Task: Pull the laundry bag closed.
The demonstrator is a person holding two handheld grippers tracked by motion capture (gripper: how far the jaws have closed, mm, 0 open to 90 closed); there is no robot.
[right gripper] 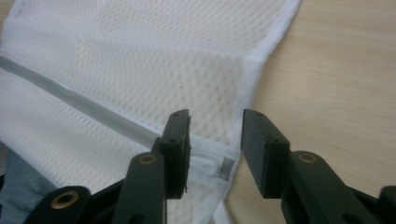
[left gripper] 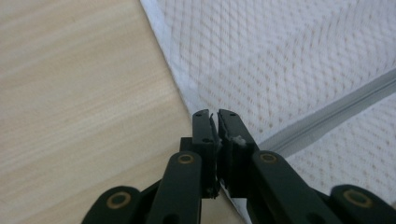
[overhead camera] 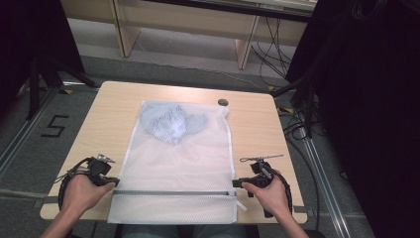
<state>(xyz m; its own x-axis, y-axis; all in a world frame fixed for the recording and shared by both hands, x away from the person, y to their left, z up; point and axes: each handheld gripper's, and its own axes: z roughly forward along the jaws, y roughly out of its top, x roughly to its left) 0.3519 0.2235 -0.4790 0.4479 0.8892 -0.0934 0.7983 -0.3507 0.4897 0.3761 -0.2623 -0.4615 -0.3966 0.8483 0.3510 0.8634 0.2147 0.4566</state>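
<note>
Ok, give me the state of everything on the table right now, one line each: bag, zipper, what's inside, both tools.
Mesh laundry bag: flat on the table, near end over the front edge.
Zipper: closed across the bag, pull at the right end.
Clothing: bunched inside, at the far end.
Left tool: shut on the bag's left edge, at the zipper's end.
Right tool: open, nothing between its jaws, zipper pull just beneath.

Both bare forearms are showing no sleeves; each black claw (overhead camera: 115,182) (overhead camera: 236,183) is bearing brass-ringed pivots and trailing a black cable.
</note>
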